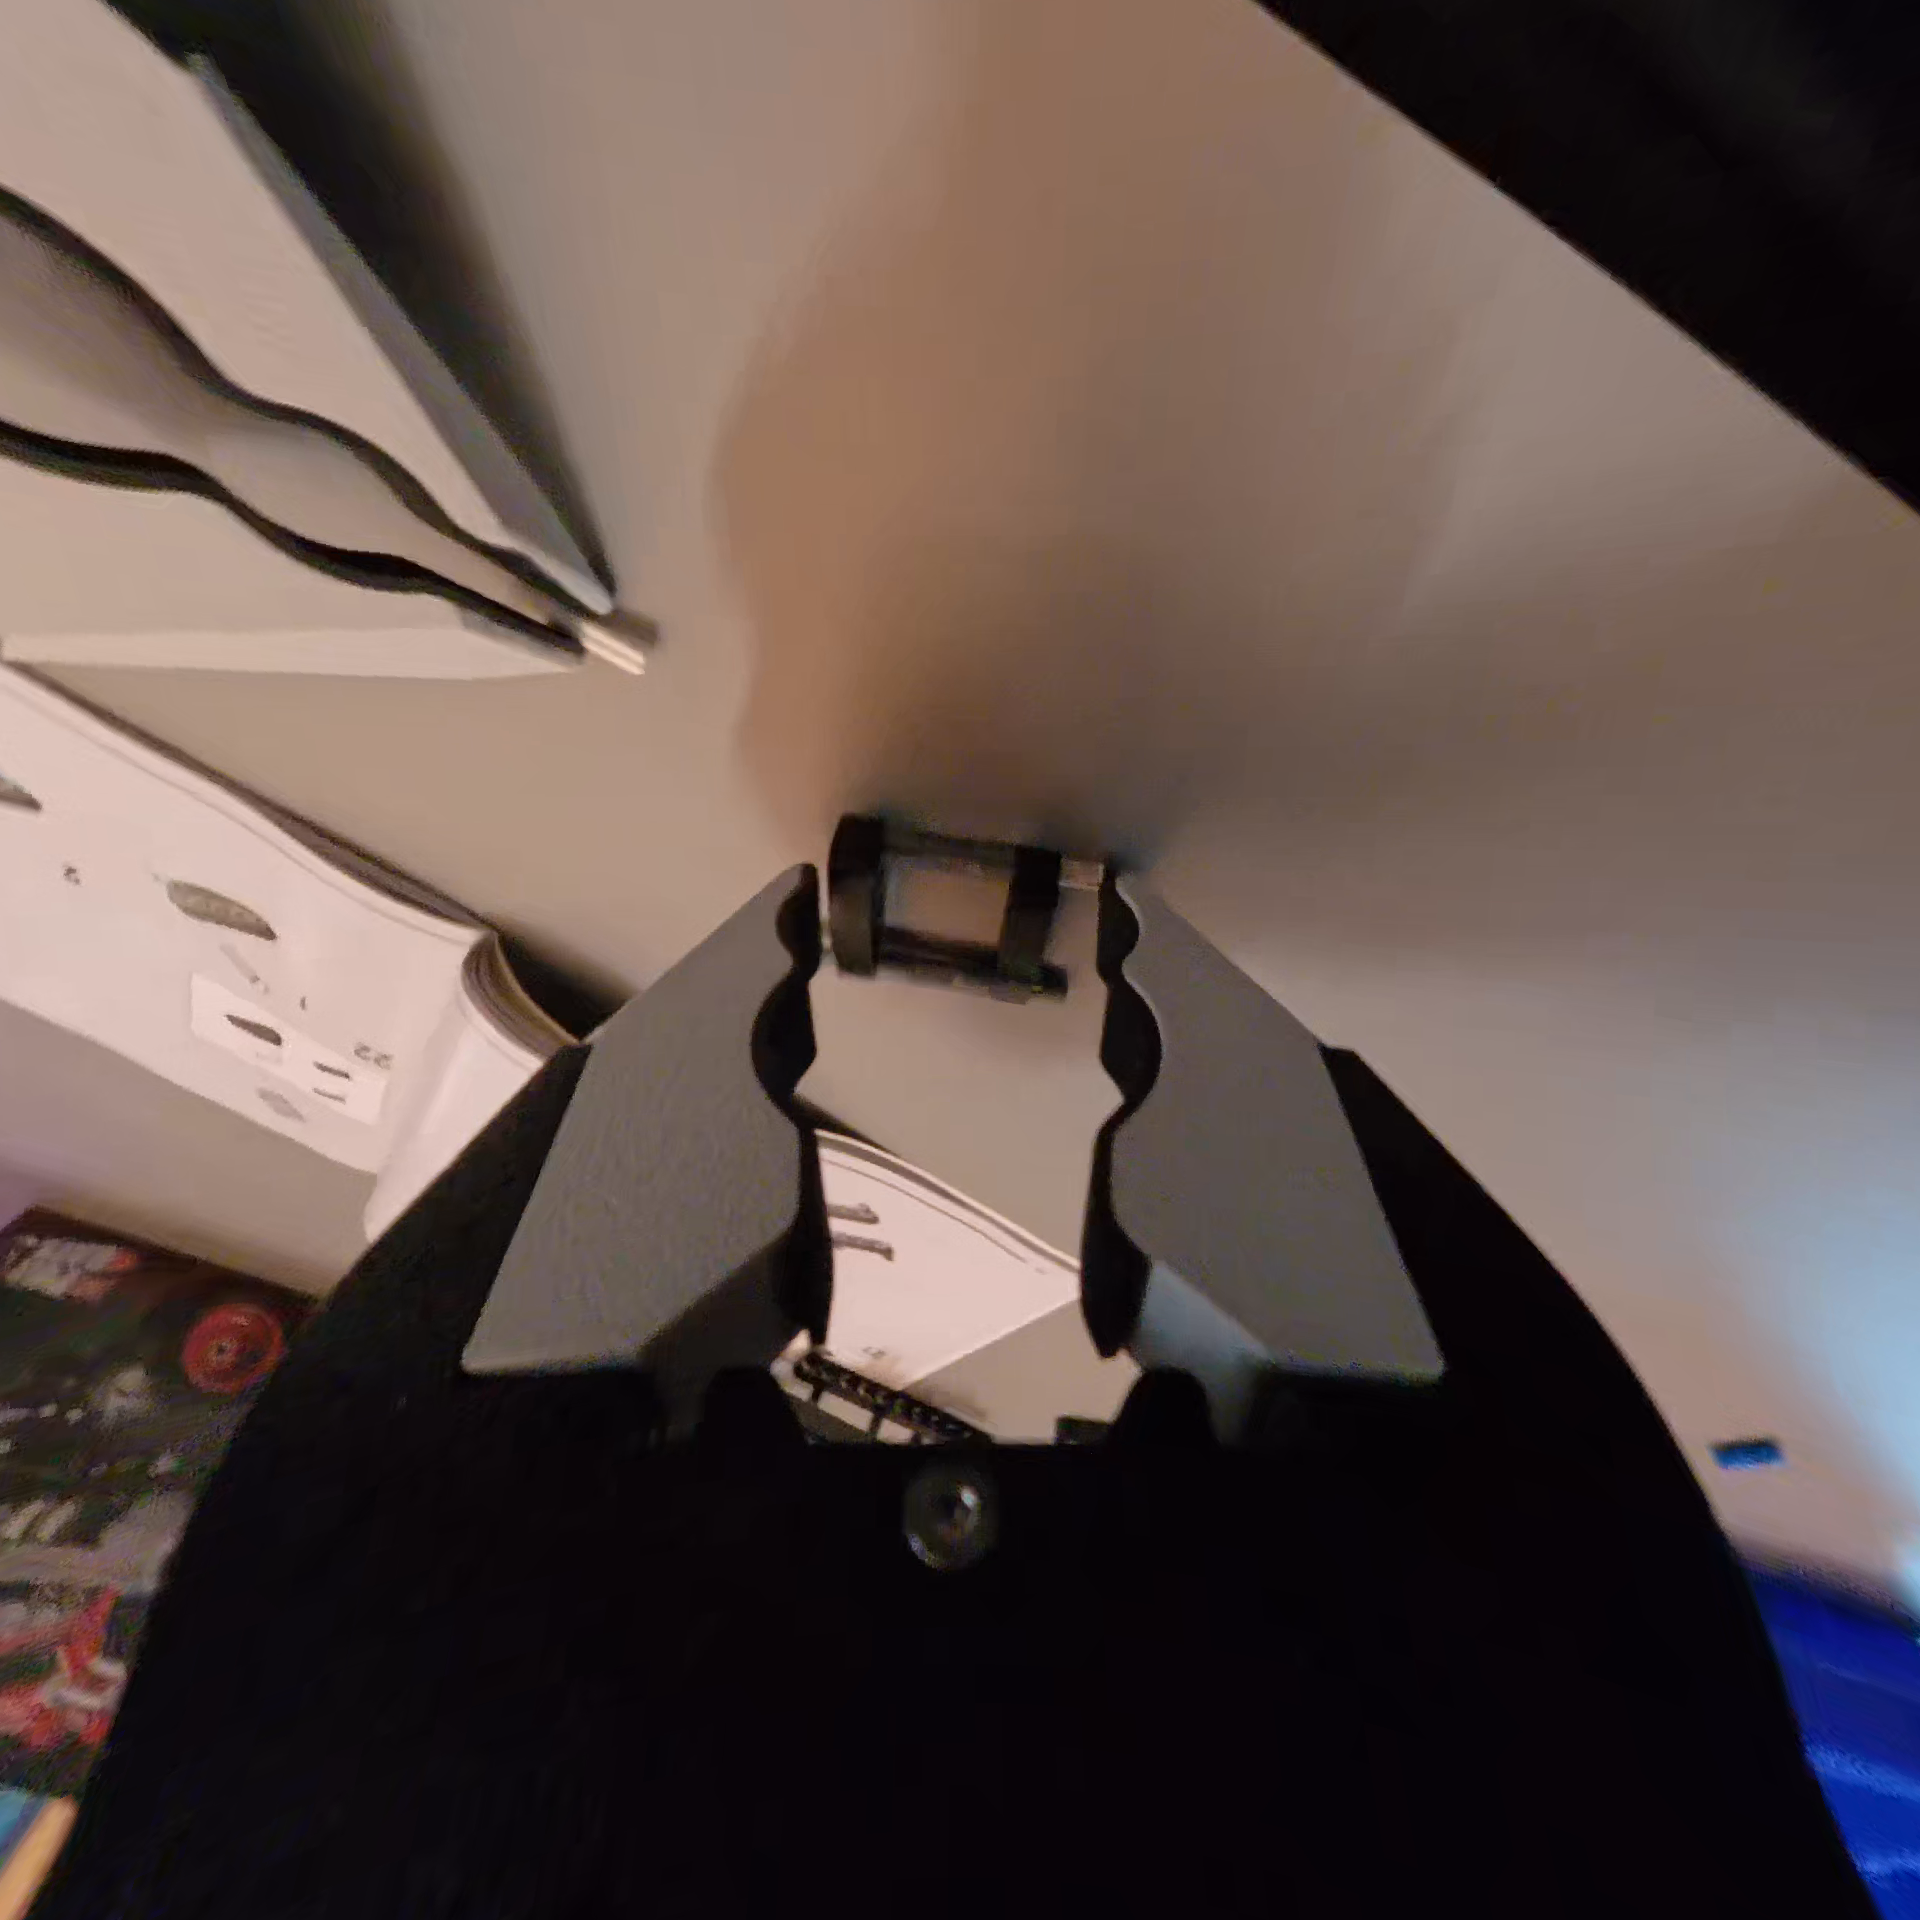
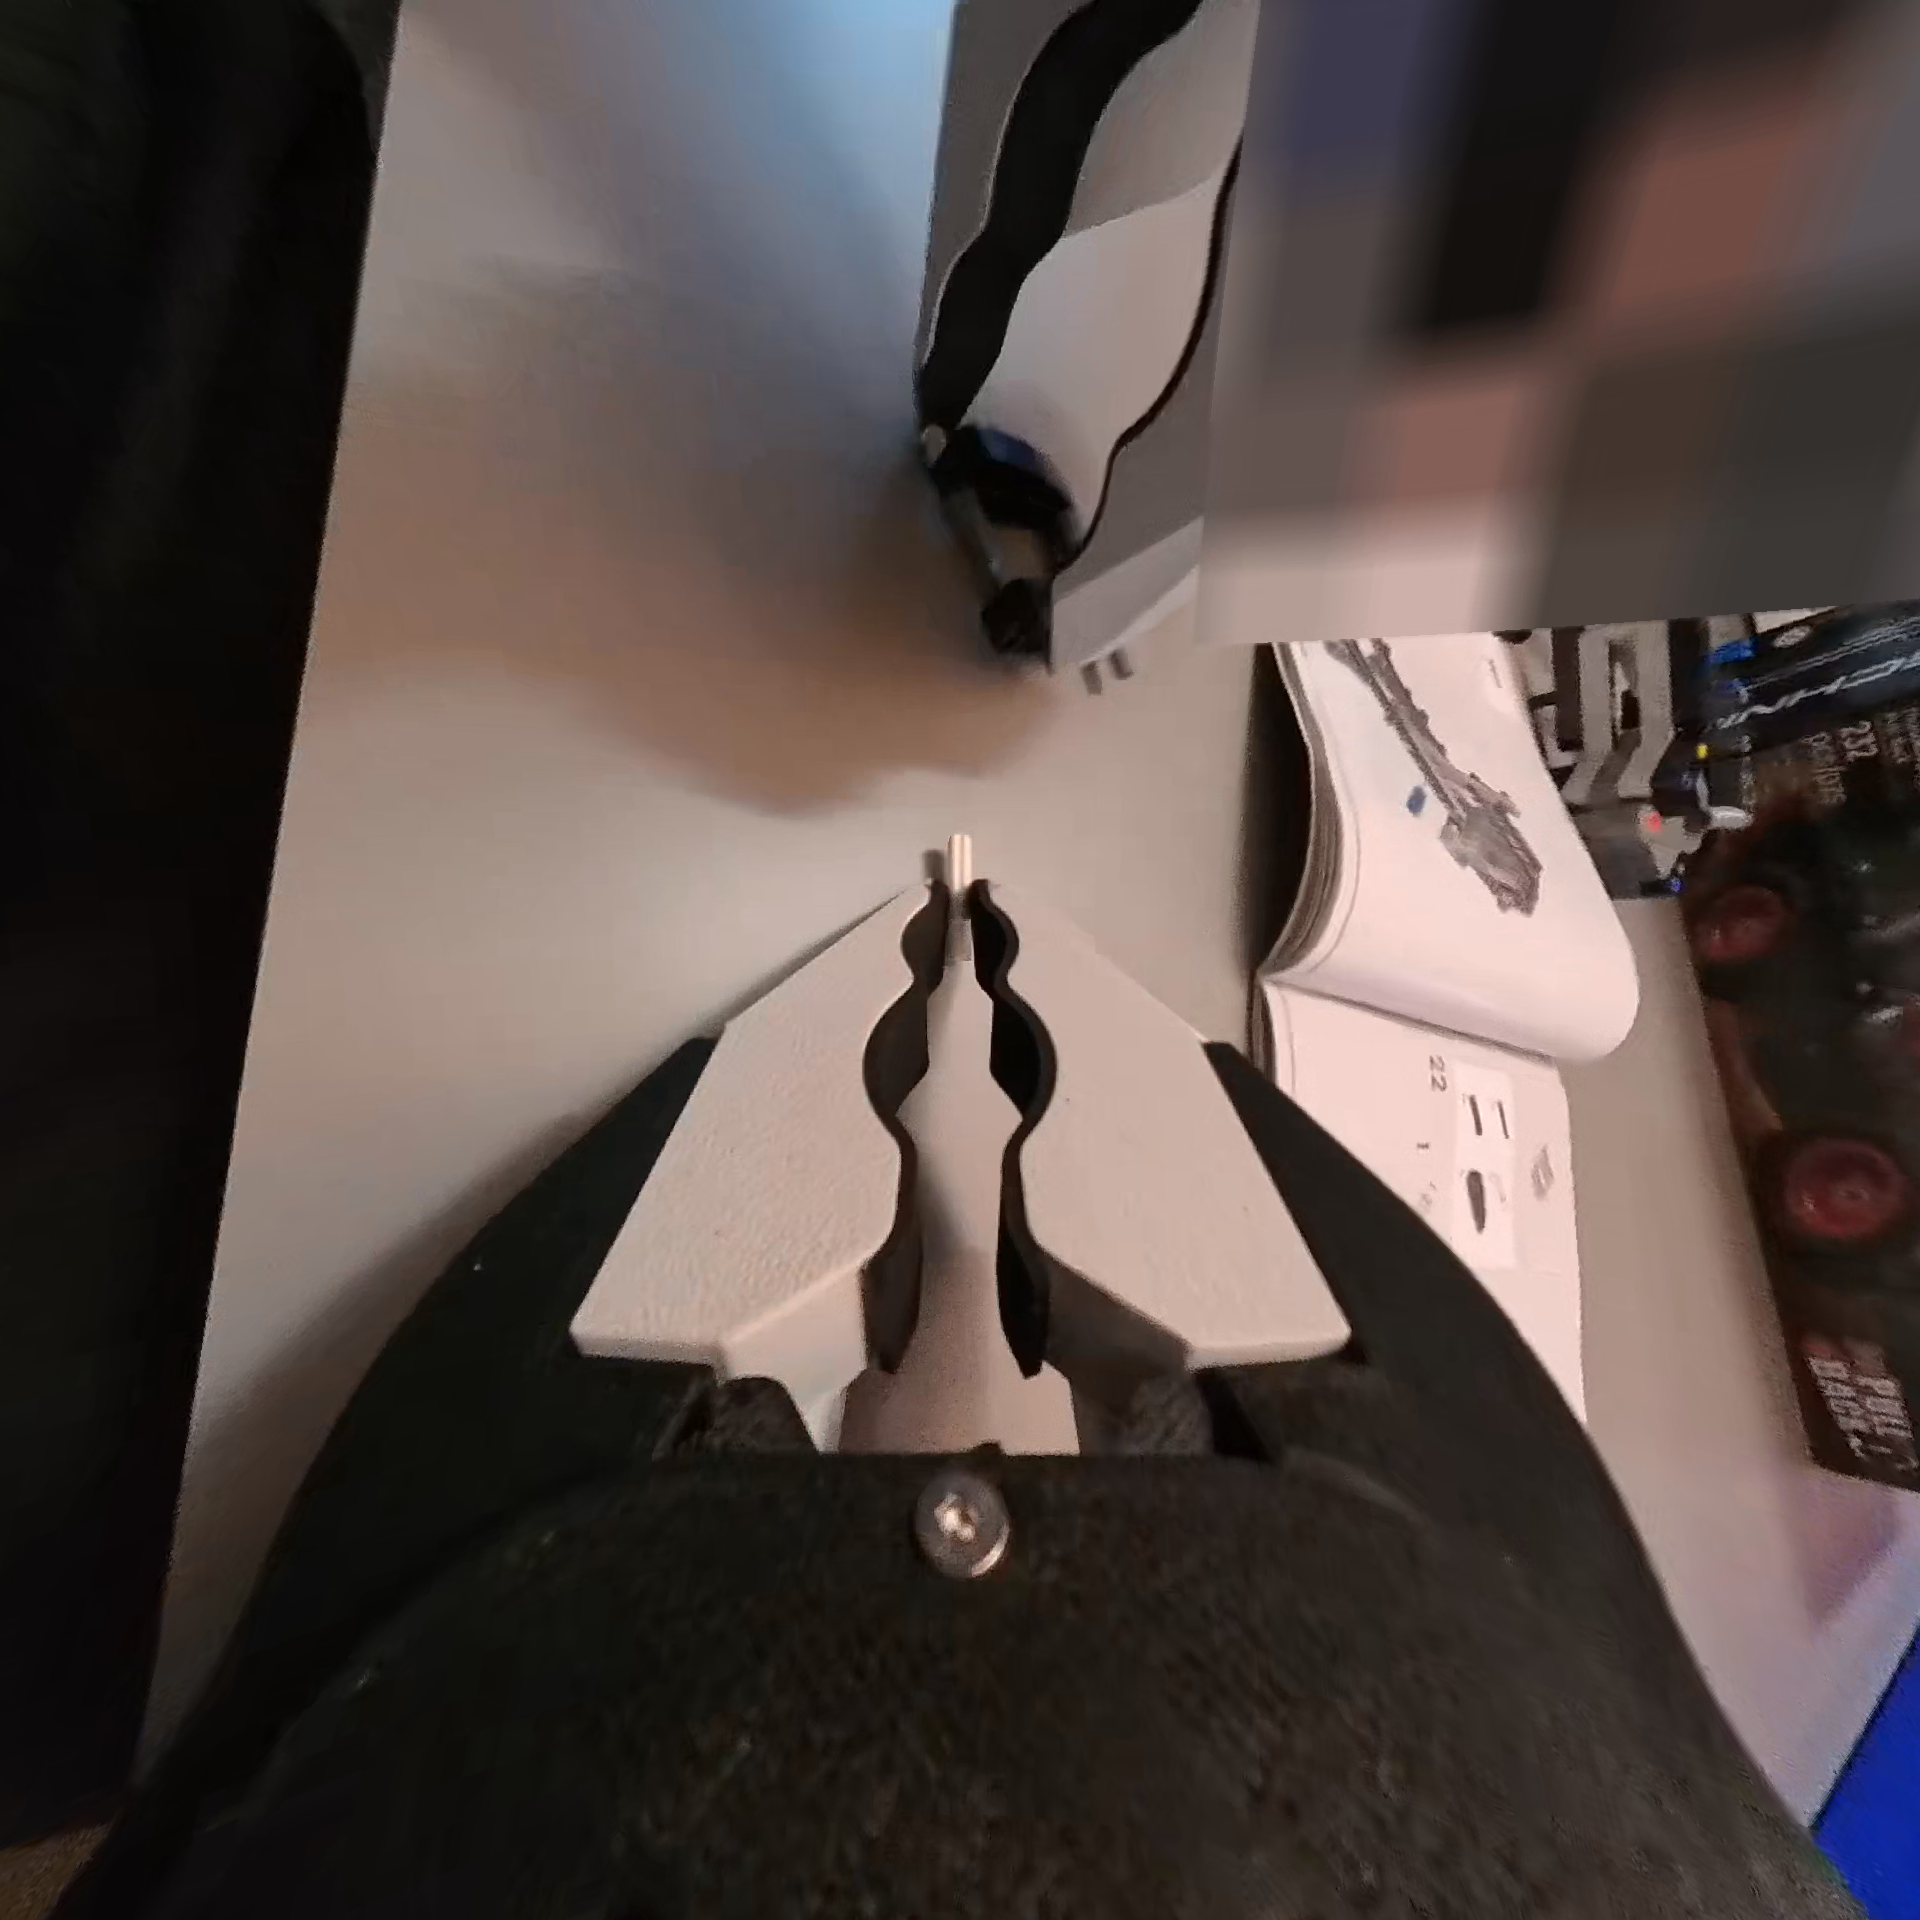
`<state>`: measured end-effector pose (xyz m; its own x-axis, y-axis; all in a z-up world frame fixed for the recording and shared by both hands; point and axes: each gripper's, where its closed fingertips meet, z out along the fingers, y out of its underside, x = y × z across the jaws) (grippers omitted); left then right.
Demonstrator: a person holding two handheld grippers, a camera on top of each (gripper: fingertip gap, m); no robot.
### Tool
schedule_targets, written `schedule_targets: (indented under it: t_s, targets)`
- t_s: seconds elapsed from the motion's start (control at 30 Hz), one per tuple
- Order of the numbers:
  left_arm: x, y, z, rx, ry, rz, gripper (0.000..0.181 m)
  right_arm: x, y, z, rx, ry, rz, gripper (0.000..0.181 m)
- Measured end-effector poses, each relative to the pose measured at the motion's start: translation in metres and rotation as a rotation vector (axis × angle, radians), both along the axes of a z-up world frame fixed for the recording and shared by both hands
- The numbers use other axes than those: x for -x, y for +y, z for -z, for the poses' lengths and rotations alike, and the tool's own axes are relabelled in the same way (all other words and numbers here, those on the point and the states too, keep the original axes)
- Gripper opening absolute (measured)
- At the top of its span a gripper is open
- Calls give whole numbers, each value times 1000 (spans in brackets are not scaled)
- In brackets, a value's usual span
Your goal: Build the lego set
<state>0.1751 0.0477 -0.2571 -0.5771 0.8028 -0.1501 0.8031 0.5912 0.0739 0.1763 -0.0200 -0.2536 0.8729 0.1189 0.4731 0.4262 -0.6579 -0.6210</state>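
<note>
Pinching a small light pin (image 2: 958,883) frame-center w/ your right gripper (image 2: 954,904); left gripper (image 1: 956,920) fingers spread around the black sub-assembly (image 1: 951,914) on the table (image 1: 1351,623). Build's early, most left.

Two hand-held grippers (image 1: 961,914) (image 2: 958,891), one booklet (image 2: 1455,935) (open), one box (image 2: 1818,1039), one pin (image 2: 958,873).

A hobby desk, likely at home; white tabletop (image 2: 582,644), open instruction booklet (image 2: 1455,914), toy box (image 2: 1829,1143).
</note>
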Motion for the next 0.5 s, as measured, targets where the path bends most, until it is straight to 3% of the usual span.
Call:
schedule_targets:
  t_s: [0.07, 0.13, 0.2, 0.27, 0.33, 0.4, 0.5]
  targets:
    - [-2, -1, -5, 73, -35, -73, 60, 1, 6, 0, 4, -3, 3, 2]
    - [-3, 0, -15, 172, -29, -245, 65, 2, 10, 0, 6, 4, 11, 2]
    - [-3, -1, -28, 341, 32, -550, 65, 0, 14, 0, -3, -3, 24, 2]
    - [-4, 0, -35, 534, 92, -936, 68, 3, 20, 0, -28, 28, 23, 2]
    - [3, 1, -34, 704, 162, -1194, 69, 7, 27, -3, -64, 47, 8, 2]
    - [8, 1, -30, 856, 214, -1310, 58, 10, 31, -5, -93, 70, -8, 3]
    - [7, 9, -18, 932, 273, -1386, 48, 10, 30, -7, -106, 87, -3, 15]
